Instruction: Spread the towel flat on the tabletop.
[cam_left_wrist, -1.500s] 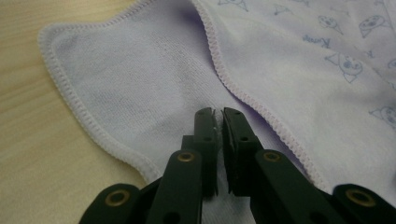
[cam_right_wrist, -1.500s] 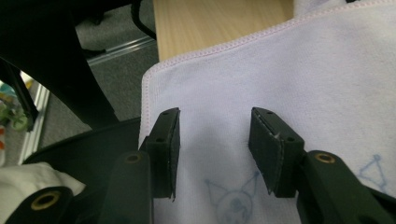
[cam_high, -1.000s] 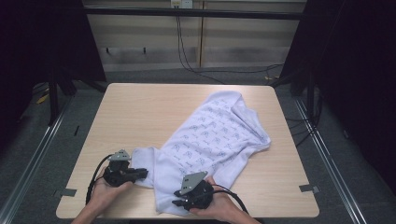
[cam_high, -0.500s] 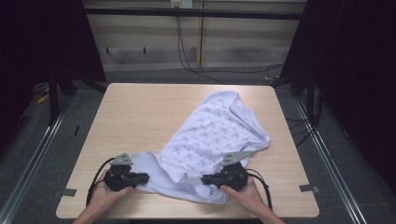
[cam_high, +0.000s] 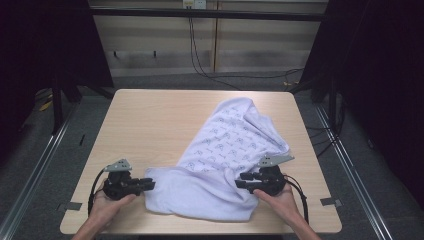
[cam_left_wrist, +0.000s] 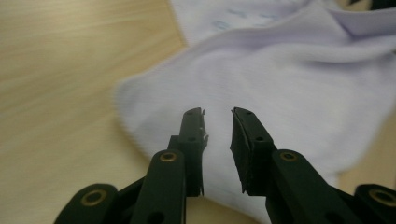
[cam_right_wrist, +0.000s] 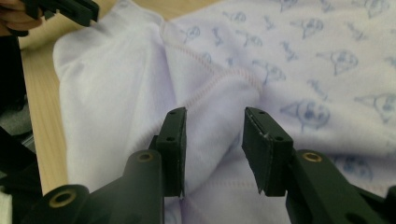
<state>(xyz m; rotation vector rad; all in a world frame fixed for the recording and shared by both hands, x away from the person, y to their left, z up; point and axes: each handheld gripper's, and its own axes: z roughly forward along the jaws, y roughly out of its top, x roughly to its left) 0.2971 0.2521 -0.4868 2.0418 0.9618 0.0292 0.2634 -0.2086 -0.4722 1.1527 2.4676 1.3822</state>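
A: White knitted garment with small blue prints (cam_high: 225, 160), lying slantwise on the pale wooden table (cam_high: 150, 120): one end toward the far right corner of the table, the plain wide end bunched along the near edge of the table. Agreed?

B: Agreed. Wrinkled and doubled over on itself close to that near edge, not flat yet.

A: And the left black two-jaw gripper (cam_high: 150, 184)?

B: Low over the near left part of the table, tips just at the rounded left border of the cloth. Jaws a little apart, having just been opening. Only cloth below the gap, nothing pinched between the pads.

A: Then the right black two-jaw gripper (cam_high: 239, 180)?

B: Over the near right part of the table, pointing inward across the cloth, just above a pink stitched seam (cam_right_wrist: 210, 88). Jaws clearly apart, also having just been opening. Fabric under the gap, but not clamped.

A: So which step in hand?

B: Probably the flattening of the garment, at a pause between two grips. Neither gripper holding, no pull on the cloth.

A: Next move?

B: Most likely a fresh grip on each side. Lower each pair of jaws onto one single layer at the border, close firmly, then draw apart along the near edge of the table to take out the bunch. Better not to catch two layers at the seam; otherwise the fold only dragged, not opened.
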